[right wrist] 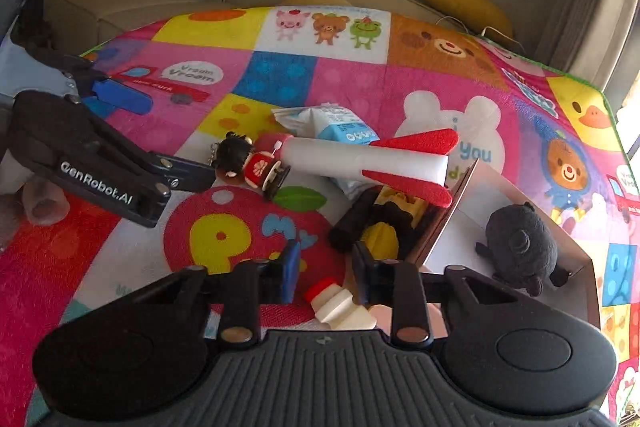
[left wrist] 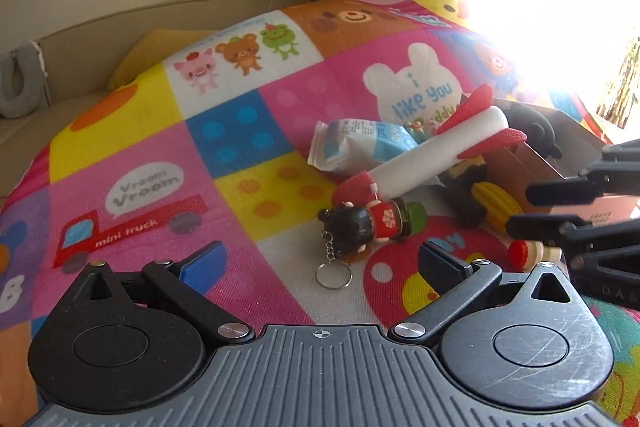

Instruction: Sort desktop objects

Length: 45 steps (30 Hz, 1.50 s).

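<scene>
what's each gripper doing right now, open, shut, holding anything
Left gripper: open, nothing between its fingers.
Right gripper: jaws narrowed around the small red-capped bottle; whether the pads press on it cannot be told.

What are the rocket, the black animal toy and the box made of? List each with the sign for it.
Rocket: likely foam; matte white body and porous-looking red fins.
Black animal toy: likely plush fabric; fuzzy, light-absorbing surface and soft rounded shape.
Box: probably cardboard; thin flat brown wall with a paler smooth inside.
</scene>
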Each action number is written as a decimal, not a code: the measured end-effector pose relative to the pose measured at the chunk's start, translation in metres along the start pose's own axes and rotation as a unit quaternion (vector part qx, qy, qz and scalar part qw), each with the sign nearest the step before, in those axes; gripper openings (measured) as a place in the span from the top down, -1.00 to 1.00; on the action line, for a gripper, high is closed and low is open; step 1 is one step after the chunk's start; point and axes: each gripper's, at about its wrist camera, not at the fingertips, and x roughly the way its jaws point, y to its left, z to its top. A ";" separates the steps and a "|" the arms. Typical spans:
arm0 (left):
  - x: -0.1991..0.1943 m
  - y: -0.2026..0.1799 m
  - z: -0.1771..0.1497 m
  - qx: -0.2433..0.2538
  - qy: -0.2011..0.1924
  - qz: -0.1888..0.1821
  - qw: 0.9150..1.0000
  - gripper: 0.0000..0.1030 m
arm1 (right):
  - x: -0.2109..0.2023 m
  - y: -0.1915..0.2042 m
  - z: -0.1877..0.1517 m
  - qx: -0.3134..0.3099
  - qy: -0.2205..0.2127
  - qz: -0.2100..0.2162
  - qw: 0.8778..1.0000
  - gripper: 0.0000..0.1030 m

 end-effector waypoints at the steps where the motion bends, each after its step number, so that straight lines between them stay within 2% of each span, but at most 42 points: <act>1: -0.001 0.000 0.001 -0.003 -0.001 -0.001 1.000 -1.00 | -0.001 -0.001 0.006 0.005 -0.007 -0.004 1.000 0.50; 3: -0.003 0.000 0.000 -0.007 -0.003 -0.005 1.000 -1.00 | -0.003 -0.010 0.024 0.022 -0.032 -0.029 0.999 0.43; 4: -0.004 0.000 -0.002 -0.009 -0.002 -0.007 1.000 -1.00 | -0.001 -0.016 0.032 0.031 -0.040 -0.037 0.998 0.25; 5: -0.004 -0.001 -0.003 -0.009 0.001 -0.011 1.000 -1.00 | 0.004 -0.023 0.043 0.043 -0.047 -0.043 0.997 0.16; 9: -0.005 -0.004 -0.010 -0.002 0.009 -0.021 1.000 -1.00 | 0.039 -0.029 0.077 0.050 -0.037 -0.005 0.998 0.17; 10: -0.007 -0.003 -0.012 -0.003 0.009 -0.023 1.000 -1.00 | 0.050 -0.029 0.084 0.064 -0.026 0.007 0.998 0.25; 12: -0.011 0.001 -0.015 -0.004 0.010 -0.027 1.000 -1.00 | 0.075 -0.029 0.093 0.097 -0.002 0.039 0.995 0.34; 16: -0.019 0.008 -0.020 0.002 0.020 -0.037 0.999 -1.00 | 0.103 -0.017 0.095 0.105 0.046 0.114 0.987 0.35; 19: -0.026 0.012 -0.023 0.002 0.026 -0.071 0.997 -1.00 | 0.089 -0.008 0.083 0.104 0.054 0.186 0.975 0.31; 21: -0.031 0.008 -0.025 0.012 0.026 -0.093 0.995 -1.00 | 0.071 -0.008 0.072 0.109 0.069 0.248 0.960 0.30; 23: -0.034 0.000 -0.028 0.032 0.025 -0.107 0.993 -1.00 | 0.051 -0.008 0.056 0.110 0.083 0.284 0.949 0.30; 26: -0.035 -0.013 -0.032 0.062 0.026 -0.122 0.990 -1.00 | 0.016 -0.010 0.030 0.084 0.077 0.255 0.960 0.30; 29: -0.031 -0.024 -0.034 0.078 0.032 -0.122 0.989 -1.00 | -0.016 -0.023 0.008 0.087 0.054 0.219 0.970 0.28; 33: -0.025 -0.029 -0.028 0.080 0.026 -0.096 0.992 -1.00 | -0.043 -0.035 -0.016 0.083 0.024 0.124 0.989 0.27; 37: -0.024 -0.026 -0.013 0.082 -0.003 -0.050 0.995 -1.00 | -0.039 -0.032 -0.036 0.091 0.027 0.061 0.994 0.27; 39: -0.025 -0.021 -0.007 0.070 -0.009 -0.039 0.997 -1.00 | -0.035 -0.024 -0.041 0.089 0.009 0.030 0.996 0.27; 41: -0.025 -0.018 -0.004 0.070 -0.009 -0.032 0.997 -1.00 | -0.036 -0.013 -0.040 0.061 -0.022 0.006 0.998 0.27; 43: -0.025 -0.016 -0.004 0.074 -0.007 -0.025 0.997 -1.00 | -0.035 0.004 -0.036 0.001 -0.046 -0.031 0.998 0.27; 45: -0.024 -0.010 -0.005 0.067 -0.004 -0.016 0.998 -1.00 | -0.030 0.018 -0.031 -0.055 -0.062 -0.047 0.995 0.27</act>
